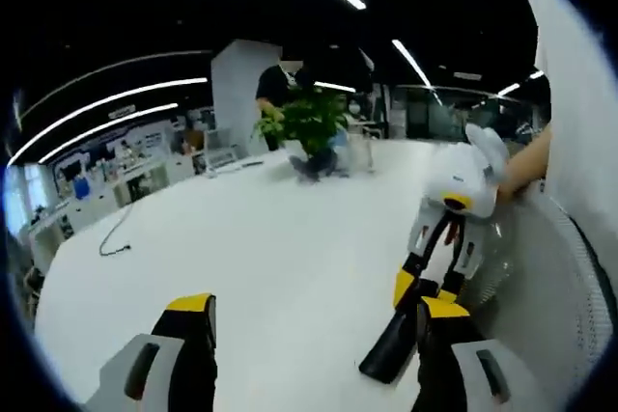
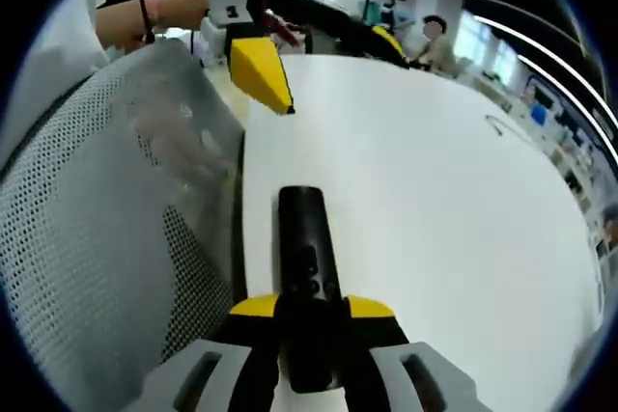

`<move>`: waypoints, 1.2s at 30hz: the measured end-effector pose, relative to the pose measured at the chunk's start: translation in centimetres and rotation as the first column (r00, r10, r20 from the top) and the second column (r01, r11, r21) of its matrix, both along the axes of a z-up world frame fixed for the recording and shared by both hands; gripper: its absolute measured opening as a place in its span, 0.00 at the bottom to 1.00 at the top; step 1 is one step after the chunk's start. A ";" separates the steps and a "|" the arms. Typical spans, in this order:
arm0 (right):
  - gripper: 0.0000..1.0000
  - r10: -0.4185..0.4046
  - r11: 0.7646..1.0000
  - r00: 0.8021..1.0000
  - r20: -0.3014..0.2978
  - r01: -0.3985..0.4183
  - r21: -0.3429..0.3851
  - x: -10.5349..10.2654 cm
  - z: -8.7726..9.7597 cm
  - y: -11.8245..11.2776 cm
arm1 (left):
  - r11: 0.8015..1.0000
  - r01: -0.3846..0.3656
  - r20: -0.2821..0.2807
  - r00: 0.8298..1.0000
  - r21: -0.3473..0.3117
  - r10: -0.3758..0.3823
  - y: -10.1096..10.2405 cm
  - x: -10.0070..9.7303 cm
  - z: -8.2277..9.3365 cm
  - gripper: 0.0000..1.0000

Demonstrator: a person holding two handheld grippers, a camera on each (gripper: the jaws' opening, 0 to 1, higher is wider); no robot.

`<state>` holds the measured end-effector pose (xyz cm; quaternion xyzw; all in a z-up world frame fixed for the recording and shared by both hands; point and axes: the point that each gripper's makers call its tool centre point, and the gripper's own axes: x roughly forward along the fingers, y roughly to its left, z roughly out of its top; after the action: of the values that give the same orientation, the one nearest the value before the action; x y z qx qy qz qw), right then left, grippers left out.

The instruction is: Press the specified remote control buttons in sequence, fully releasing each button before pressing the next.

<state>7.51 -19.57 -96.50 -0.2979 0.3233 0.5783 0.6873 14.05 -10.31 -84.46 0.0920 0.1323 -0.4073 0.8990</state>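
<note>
A black remote control (image 2: 307,258) lies lengthwise between my right gripper's (image 2: 314,311) yellow-tipped jaws, which are shut on its near end; its buttons face up, just above the white table (image 2: 435,200). In the left gripper view the same remote (image 1: 389,352) hangs low at the right, held by the right gripper (image 1: 425,288) with a hand behind it. My left gripper (image 1: 314,335) is wide open over bare table with nothing between its jaws. From the right gripper view, the left gripper (image 2: 323,60) hovers ahead of the remote, apart from it.
A grey mesh chair back (image 2: 97,238) stands against the table's near edge beside the remote. A potted plant (image 1: 309,123) and a person (image 1: 280,84) are at the far side. A thin cable (image 1: 116,238) lies on the table's left part.
</note>
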 end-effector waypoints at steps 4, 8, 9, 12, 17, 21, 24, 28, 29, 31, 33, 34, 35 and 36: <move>0.21 -0.009 1.000 1.000 -0.005 0.009 0.005 0.1 -0.1 0.1 | 0.986 -0.135 0.060 0.988 -0.099 0.141 2.4 0.5 2.2 0.96; 0.21 -0.011 1.000 1.000 -0.005 0.011 0.007 0.0 -0.1 0.1 | 0.959 -0.237 0.133 0.957 -0.152 0.258 4.5 0.5 3.4 1.00; 0.21 -0.011 1.000 1.000 -0.006 0.011 0.008 0.0 -0.1 0.1 | 0.951 -0.261 0.139 0.949 -0.165 0.284 4.9 0.3 3.6 1.00; 0.21 -0.013 1.000 1.000 -0.008 0.013 0.010 0.0 -0.1 0.1 | 0.932 -0.316 0.171 0.923 -0.178 0.346 5.7 0.1 3.9 1.00; 0.21 -0.038 0.999 0.999 -0.018 0.038 0.020 0.0 -0.2 0.1 | 0.911 -0.352 0.254 0.880 -0.216 0.401 6.0 -0.2 5.1 1.00; 0.21 -0.035 0.999 0.999 -0.017 0.035 0.024 0.0 -0.2 0.1 | 0.911 -0.327 0.260 0.884 -0.252 0.389 6.3 0.2 5.3 1.00; 0.21 -0.033 0.999 0.999 -0.015 0.034 0.030 0.0 -0.2 0.1 | 0.909 -0.304 0.232 0.899 -0.285 0.373 5.5 0.0 5.5 1.00; 0.21 -0.034 0.999 0.999 -0.007 0.034 0.024 0.0 -0.2 0.1 | 0.920 -0.304 0.223 0.906 -0.248 0.359 5.4 0.0 4.8 1.00; 0.21 -0.034 0.999 0.999 -0.007 0.034 0.026 0.1 -0.2 0.1 | 0.918 -0.308 0.214 0.907 -0.252 0.363 5.4 0.0 4.8 1.00; 0.21 -0.045 0.998 0.999 -0.015 0.046 0.034 0.1 -0.3 0.1 | 0.910 -0.306 0.207 0.906 -0.281 0.369 5.8 0.0 4.9 1.00; 0.21 -0.051 0.998 0.999 -0.018 0.052 0.038 0.1 -0.3 0.2 | 0.902 -0.310 0.197 0.905 -0.301 0.377 5.9 0.0 5.0 1.00; 0.21 -0.054 0.998 0.998 -0.018 0.055 0.042 0.1 -0.3 0.1 | 0.898 -0.312 0.190 0.905 -0.311 0.380 6.0 0.0 5.0 1.00; 0.22 -0.054 0.997 0.998 -0.016 0.054 0.046 0.1 -0.3 0.2 | 0.893 -0.318 0.180 0.905 -0.318 0.387 6.1 0.0 5.0 1.00; 0.22 -0.052 0.997 0.999 -0.016 0.053 0.047 0.1 -0.3 0.2 | 0.891 -0.322 0.176 0.904 -0.320 0.389 6.2 0.0 5.0 1.00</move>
<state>7.57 -19.41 -96.76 -0.2685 0.3220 0.5696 0.7069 14.03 -4.10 -79.50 -0.0159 -0.0204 -0.2356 0.9715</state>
